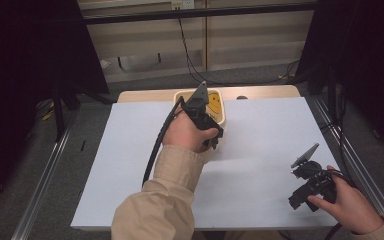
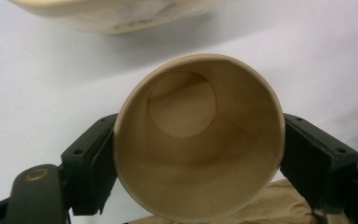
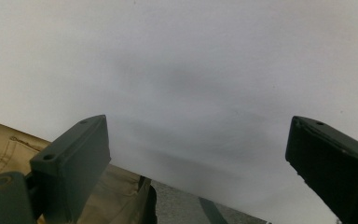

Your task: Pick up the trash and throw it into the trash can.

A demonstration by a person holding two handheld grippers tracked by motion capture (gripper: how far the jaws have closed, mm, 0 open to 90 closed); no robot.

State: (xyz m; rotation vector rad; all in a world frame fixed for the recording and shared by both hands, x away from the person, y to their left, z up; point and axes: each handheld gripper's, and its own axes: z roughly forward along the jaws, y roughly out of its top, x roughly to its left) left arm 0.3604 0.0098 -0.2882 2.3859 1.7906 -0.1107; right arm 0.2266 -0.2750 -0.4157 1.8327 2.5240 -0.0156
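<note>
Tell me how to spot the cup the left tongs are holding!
Find the white table, then the cream tub at its far edge. Just in front, the left tongs squeeze a paper cup: tan, round and empty, unlike the squarish tub.

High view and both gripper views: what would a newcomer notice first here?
The open mouth of a paper cup, clamped between the left gripper's jaws and empty inside. Next, the cream tub with a yellow smiley at the far edge of the white table cover. The right gripper hangs open over bare cover.
</note>
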